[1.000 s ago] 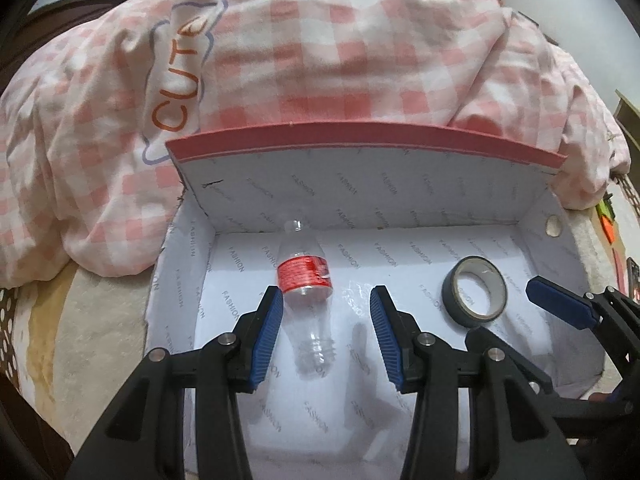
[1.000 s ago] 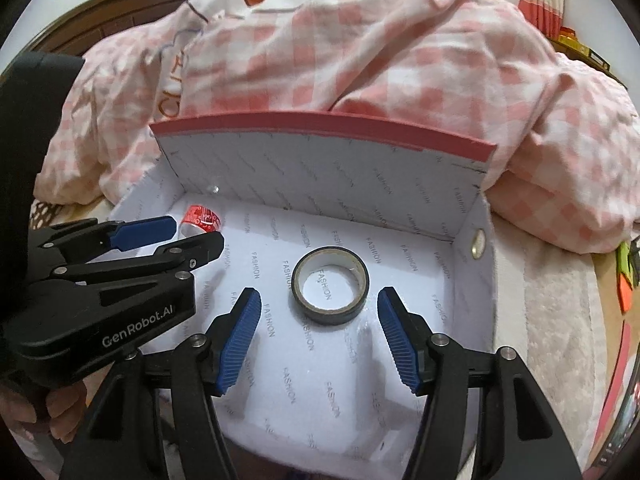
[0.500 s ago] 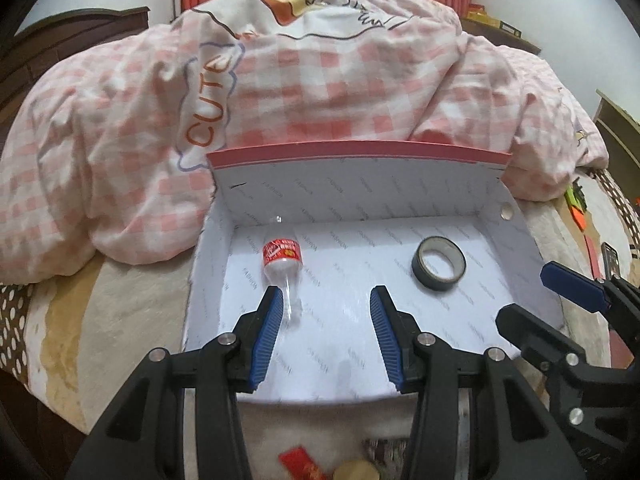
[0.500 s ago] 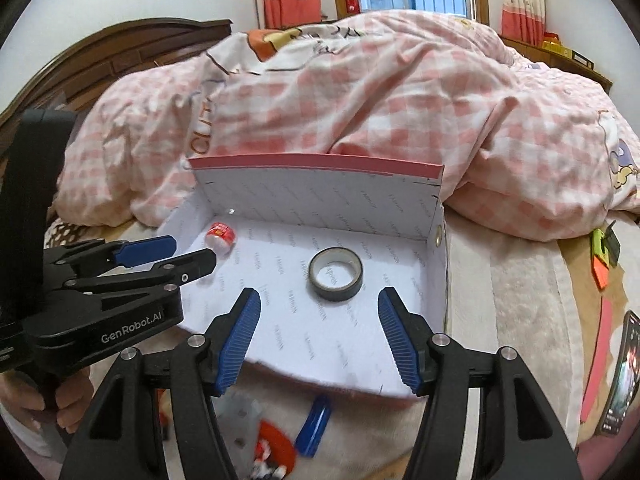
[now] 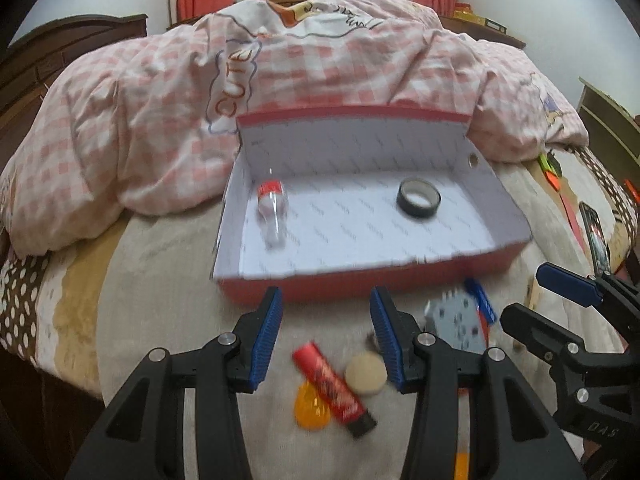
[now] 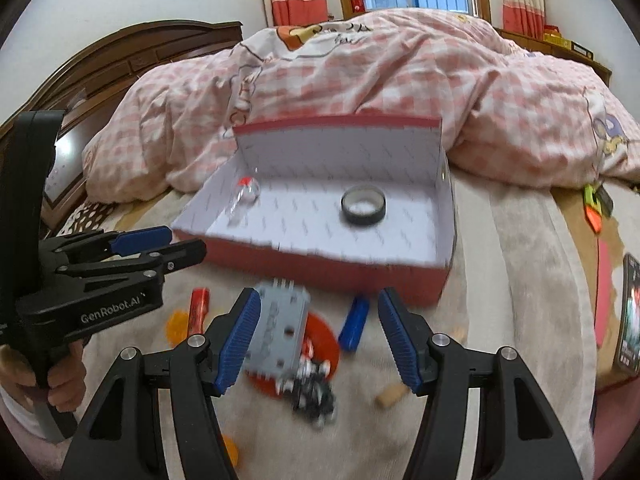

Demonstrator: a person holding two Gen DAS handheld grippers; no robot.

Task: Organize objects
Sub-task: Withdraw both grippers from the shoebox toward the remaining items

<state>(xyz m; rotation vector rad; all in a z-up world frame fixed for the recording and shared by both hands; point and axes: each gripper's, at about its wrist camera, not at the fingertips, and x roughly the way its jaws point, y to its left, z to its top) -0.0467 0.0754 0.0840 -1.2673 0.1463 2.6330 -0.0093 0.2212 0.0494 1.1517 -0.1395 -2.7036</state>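
A red box (image 5: pixel 400 288) (image 6: pixel 320 268) with a white lining lies open on the bed. Inside lie a clear plastic bottle (image 5: pixel 273 208) (image 6: pixel 242 196) with a red label and a roll of dark tape (image 5: pixel 418 200) (image 6: pixel 363 210). My left gripper (image 5: pixel 326 336) is open and empty above a red tube (image 5: pixel 332 388), a beige disc (image 5: pixel 366 374) and an orange disc (image 5: pixel 312 408). My right gripper (image 6: pixel 318 338) is open and empty above a grey block (image 6: pixel 280 332), a blue piece (image 6: pixel 354 324) and a red disc (image 6: pixel 320 344).
A pink checked quilt (image 5: pixel 320 92) is heaped behind the box. A phone (image 5: pixel 596 240) (image 6: pixel 630 312) lies at the right on the bed. A small dark-and-white toy (image 6: pixel 312 392) and a tan piece (image 6: pixel 390 394) lie near the front edge. A wooden headboard (image 6: pixel 140 64) stands at the left.
Both grippers have pulled back out of the box toward the near bed edge, open and empty. The loose items in front of the box have come into view.
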